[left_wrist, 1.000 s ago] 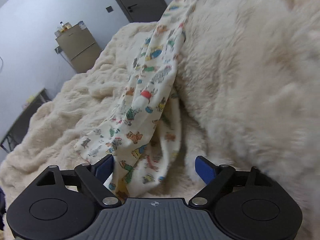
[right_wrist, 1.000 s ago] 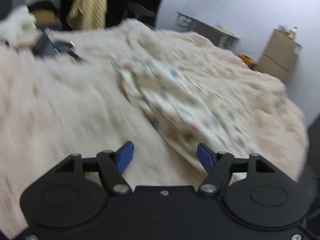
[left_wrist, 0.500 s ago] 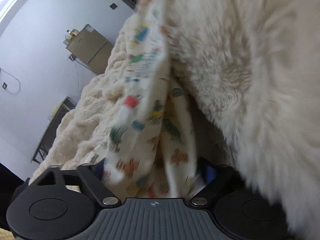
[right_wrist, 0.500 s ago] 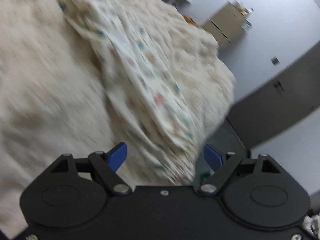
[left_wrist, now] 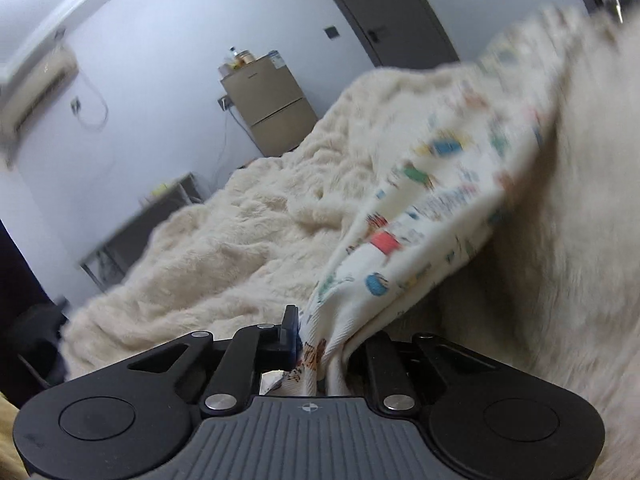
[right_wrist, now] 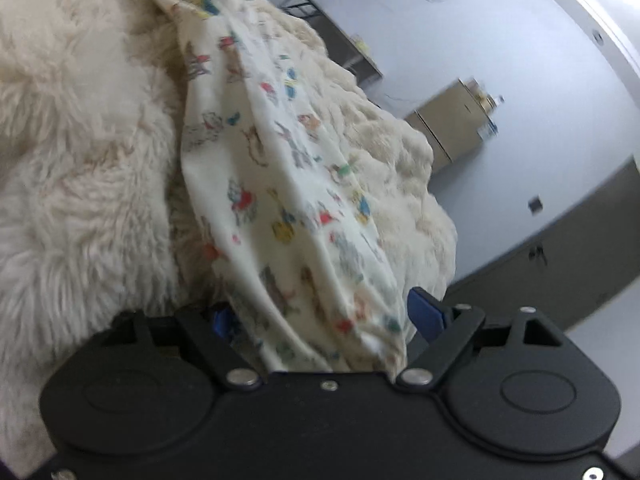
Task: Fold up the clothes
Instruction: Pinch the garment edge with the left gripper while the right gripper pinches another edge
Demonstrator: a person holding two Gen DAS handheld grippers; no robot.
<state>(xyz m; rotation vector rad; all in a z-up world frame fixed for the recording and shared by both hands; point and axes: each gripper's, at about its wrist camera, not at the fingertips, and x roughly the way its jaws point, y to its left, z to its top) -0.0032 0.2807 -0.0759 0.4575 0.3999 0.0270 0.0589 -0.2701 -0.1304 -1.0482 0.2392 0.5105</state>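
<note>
- Left tongs: our jaws are closing, nearly together, cloth bunched between them and pinched. Right-hand pad is hidden by the fabric.
- Printed garment: cream cloth with small coloured cartoon prints, one end in our left tongs, pulled taut up and away to the right over the bed.
- Right tongs: our jaws stand wide, blue pads apart. The other end of the printed garment lies between them, and we see no pad pressing on it.
- Fluffy blanket: cream, long pile, covers the bed under the garment. It bulges high on the right of the left view and on the left of the right view.
- Metal rack: grey frame past the far bed edge, against the wall.
- Small fridge: tan, two doors, bottles on top, stands by the wall beyond the bed.
- Dark door: beside the fridge, handle visible.
- Air conditioner: high on the wall, blurred.
</note>
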